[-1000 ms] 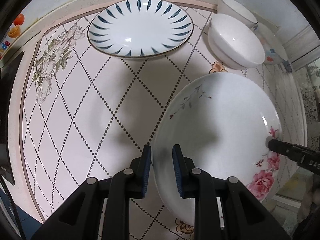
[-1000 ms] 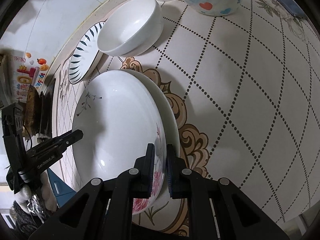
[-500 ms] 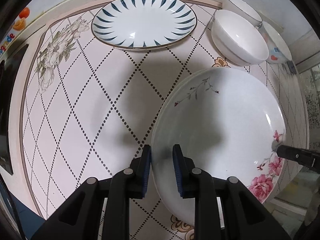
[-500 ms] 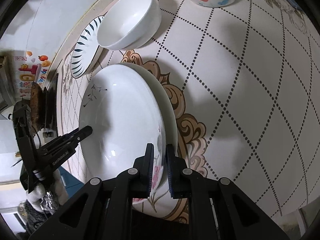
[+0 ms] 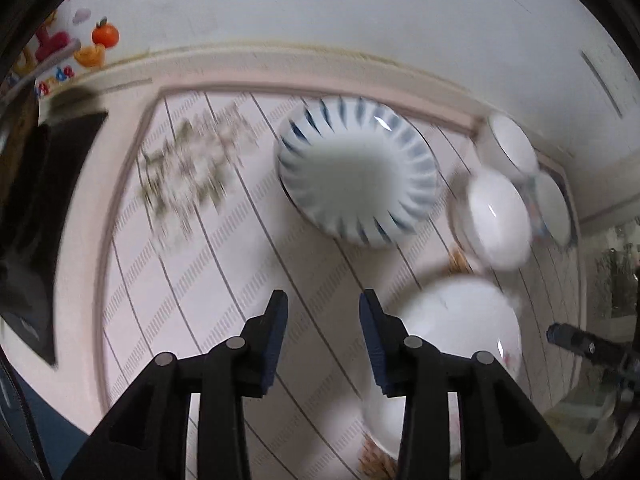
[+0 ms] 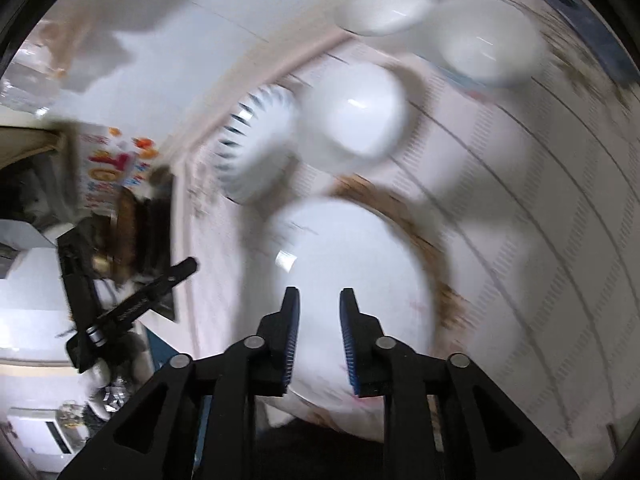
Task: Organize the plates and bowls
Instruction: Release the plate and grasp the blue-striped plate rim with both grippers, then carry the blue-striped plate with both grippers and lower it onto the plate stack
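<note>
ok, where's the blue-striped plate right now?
In the left wrist view the blue-striped plate lies on the table near the back edge, ahead of the open left gripper, with a white bowl to its right.

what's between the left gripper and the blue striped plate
Only bare patterned tablecloth lies between the open left gripper and the blue striped plate, seen in the left wrist view.
</note>
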A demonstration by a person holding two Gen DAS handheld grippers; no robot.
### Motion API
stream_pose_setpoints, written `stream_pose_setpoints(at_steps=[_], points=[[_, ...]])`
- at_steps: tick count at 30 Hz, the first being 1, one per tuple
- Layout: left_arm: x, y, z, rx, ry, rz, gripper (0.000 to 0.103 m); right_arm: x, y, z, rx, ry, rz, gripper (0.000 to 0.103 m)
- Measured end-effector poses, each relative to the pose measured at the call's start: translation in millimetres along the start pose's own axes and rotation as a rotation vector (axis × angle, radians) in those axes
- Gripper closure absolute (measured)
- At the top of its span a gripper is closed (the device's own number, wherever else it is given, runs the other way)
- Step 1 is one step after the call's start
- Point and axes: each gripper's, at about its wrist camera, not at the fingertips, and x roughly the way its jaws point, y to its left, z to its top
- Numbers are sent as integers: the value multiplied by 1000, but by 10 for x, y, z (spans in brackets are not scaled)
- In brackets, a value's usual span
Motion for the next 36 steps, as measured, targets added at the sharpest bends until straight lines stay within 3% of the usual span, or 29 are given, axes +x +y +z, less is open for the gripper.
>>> stream_pose_setpoints(at_steps=[6, 16, 24, 27, 30, 33, 36], points=[[343, 333, 731, 35, 44, 16, 68, 533, 515, 410, 42, -83, -16, 73], [1067, 291, 1432, 167, 145, 16, 68, 1380, 573, 884, 242, -132, -96, 73], [1380, 59, 1455, 263, 153, 45, 73, 1588, 616, 1059, 220, -156, -209, 75], [1355, -1, 1404, 289, 127, 59, 77, 1658, 632, 1101, 213, -142, -227, 91], [1321, 6, 1363, 287, 111, 55, 81, 1692, 678, 1110, 187, -143, -228, 100], [1265, 7, 1296, 309, 112, 5, 89, 1687, 800, 1127, 133, -162, -215, 102], [1206, 3, 1242, 328, 99, 21, 91, 1701, 960, 1131, 85, -168, -224, 102]])
